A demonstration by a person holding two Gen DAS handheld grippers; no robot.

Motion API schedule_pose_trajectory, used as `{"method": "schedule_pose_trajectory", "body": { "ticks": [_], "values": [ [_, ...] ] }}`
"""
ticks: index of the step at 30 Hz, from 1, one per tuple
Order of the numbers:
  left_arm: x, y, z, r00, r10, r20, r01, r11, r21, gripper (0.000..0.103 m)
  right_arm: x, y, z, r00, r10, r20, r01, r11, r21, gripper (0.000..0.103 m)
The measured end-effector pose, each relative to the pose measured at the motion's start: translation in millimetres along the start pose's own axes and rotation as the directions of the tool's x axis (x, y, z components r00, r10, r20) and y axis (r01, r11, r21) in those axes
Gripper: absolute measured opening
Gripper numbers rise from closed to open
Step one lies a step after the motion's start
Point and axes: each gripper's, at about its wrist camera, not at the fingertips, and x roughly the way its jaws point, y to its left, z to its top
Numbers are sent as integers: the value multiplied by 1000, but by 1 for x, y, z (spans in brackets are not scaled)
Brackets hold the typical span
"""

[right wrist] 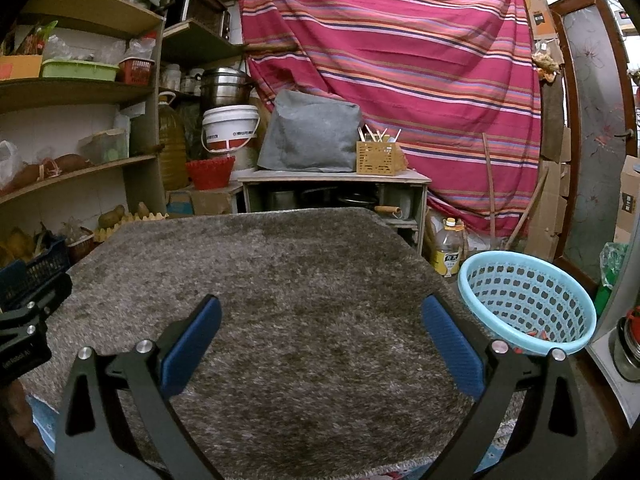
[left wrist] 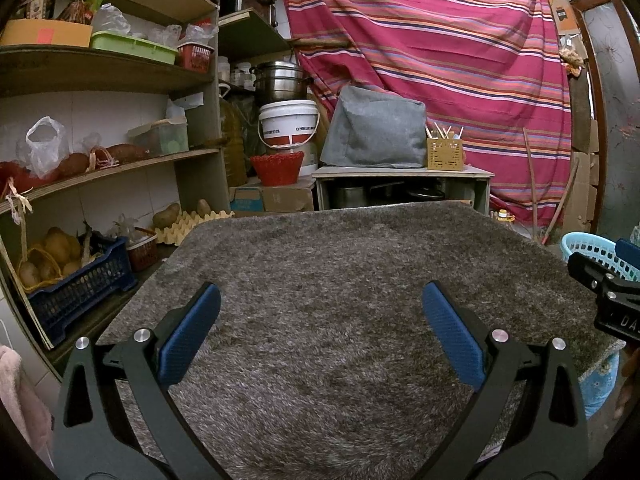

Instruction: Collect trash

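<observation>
Hovered with left gripper (left wrist: 320,304) and right gripper (right wrist: 320,312) spread, empty; best scanned rug (right wrist: 280,280) before blue basket (right wrist: 528,304), lower right.

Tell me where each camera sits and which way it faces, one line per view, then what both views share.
Left wrist: sits on the left gripper, looking forward over the grey shaggy mat toward the shelves; its own jaws stand wide apart, and the right gripper pokes in at the right edge.
Right wrist: sits on the right gripper, same heading; own jaws wide apart, left gripper at the left edge, blue basket beside the mat.
Shared: mat, striped cloth, white bucket, basket.
</observation>
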Motion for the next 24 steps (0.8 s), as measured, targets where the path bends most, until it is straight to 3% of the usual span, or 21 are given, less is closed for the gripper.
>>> {"method": "schedule_pose_trajectory", "body": {
  "ticks": [24],
  "values": [
    [0,0,-1,1000,0,1,0,1000,1,98,0,0,-1,1000,0,-2,0,1000,2,99]
  ]
}}
